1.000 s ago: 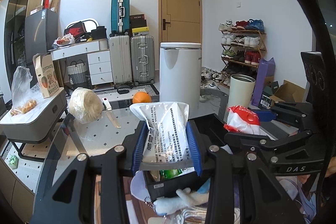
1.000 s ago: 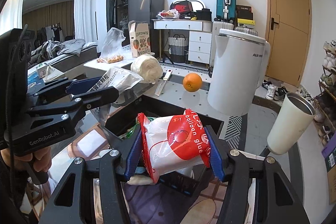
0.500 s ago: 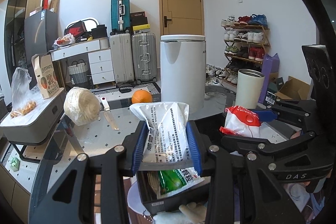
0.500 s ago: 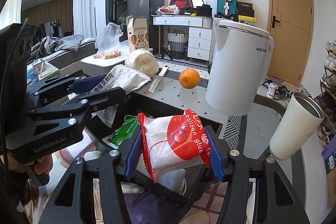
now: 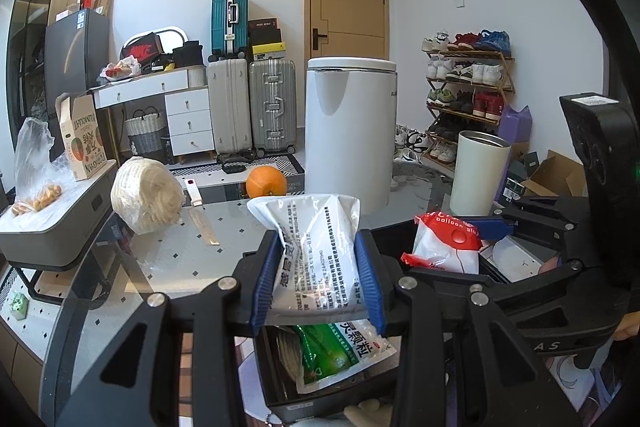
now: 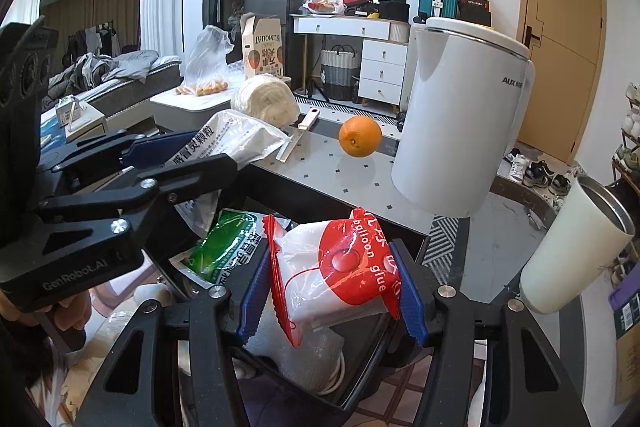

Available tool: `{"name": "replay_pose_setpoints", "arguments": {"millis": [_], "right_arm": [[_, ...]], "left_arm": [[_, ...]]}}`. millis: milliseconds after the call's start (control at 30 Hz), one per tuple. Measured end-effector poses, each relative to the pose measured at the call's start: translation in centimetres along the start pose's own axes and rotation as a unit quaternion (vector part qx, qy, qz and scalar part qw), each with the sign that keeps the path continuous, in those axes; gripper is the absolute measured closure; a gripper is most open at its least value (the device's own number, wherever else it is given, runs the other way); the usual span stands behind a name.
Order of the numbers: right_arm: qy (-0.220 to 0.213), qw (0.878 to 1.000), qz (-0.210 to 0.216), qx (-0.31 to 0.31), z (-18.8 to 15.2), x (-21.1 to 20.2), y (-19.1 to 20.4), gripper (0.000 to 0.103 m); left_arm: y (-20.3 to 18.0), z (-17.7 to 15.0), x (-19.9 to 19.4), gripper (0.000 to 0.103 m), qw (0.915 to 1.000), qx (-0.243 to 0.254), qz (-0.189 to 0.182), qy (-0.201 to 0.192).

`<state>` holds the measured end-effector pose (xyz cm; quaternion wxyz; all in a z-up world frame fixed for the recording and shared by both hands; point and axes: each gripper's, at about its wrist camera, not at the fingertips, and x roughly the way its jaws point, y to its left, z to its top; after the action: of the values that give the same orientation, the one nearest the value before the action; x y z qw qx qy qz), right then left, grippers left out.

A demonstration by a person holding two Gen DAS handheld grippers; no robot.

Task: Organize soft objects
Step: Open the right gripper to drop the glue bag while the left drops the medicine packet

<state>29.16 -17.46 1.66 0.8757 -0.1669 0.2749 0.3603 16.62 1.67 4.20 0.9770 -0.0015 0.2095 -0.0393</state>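
My left gripper [image 5: 316, 279] is shut on a white printed pouch [image 5: 316, 251], held upright above a black bin [image 5: 296, 403]. A green-and-white packet [image 5: 336, 351] lies in that bin under the pouch. My right gripper [image 6: 328, 291] is shut on a red-and-white balloon glue bag [image 6: 340, 267], held over the same black bin [image 6: 360, 383], with a white bundle beneath it. In the right wrist view the left gripper [image 6: 192, 147] with its pouch [image 6: 236, 139] is at the left. In the left wrist view the right gripper [image 5: 484, 231] and its bag [image 5: 444, 247] are at the right.
On the glass table [image 5: 180, 251] lie a cream bundle of yarn-like material [image 5: 144, 195], a knife [image 5: 200, 207] and an orange [image 5: 266, 181]. A white bin-shaped appliance [image 5: 348, 123], a cream tumbler [image 5: 478, 173], suitcases and a shoe rack stand behind.
Both grippers, each with its bag, have moved forward and slightly down over the black bin. The green packet now shows more fully inside it. Both grips are unchanged.
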Motion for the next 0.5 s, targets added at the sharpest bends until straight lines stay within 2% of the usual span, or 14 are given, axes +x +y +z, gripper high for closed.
{"name": "replay_pose_setpoints", "arguments": {"millis": [200,233,300,333,500], "right_arm": [[0.01,1.0,-0.003,-0.007,0.1,1.2,-0.4,0.045],[0.013,1.0,-0.003,-0.01,0.1,1.4,-0.4,0.042],[0.01,1.0,-0.009,-0.011,0.2,1.2,-0.2,0.027],[0.007,1.0,-0.012,-0.012,0.3,1.1,-0.3,0.024],[0.003,1.0,-0.027,-0.011,0.1,0.0,-0.8,0.018]], "left_arm": [[0.4,-0.1,0.2,0.066,1.0,-0.007,-0.001,-0.001],[0.5,-0.1,0.2,0.066,1.0,-0.008,-0.001,-0.001],[0.5,-0.1,0.2,0.066,1.0,-0.008,-0.002,-0.001],[0.5,-0.2,0.2,0.066,1.0,-0.008,-0.003,-0.002],[0.4,-0.2,0.2,0.066,0.9999,-0.008,-0.007,-0.001]]}}
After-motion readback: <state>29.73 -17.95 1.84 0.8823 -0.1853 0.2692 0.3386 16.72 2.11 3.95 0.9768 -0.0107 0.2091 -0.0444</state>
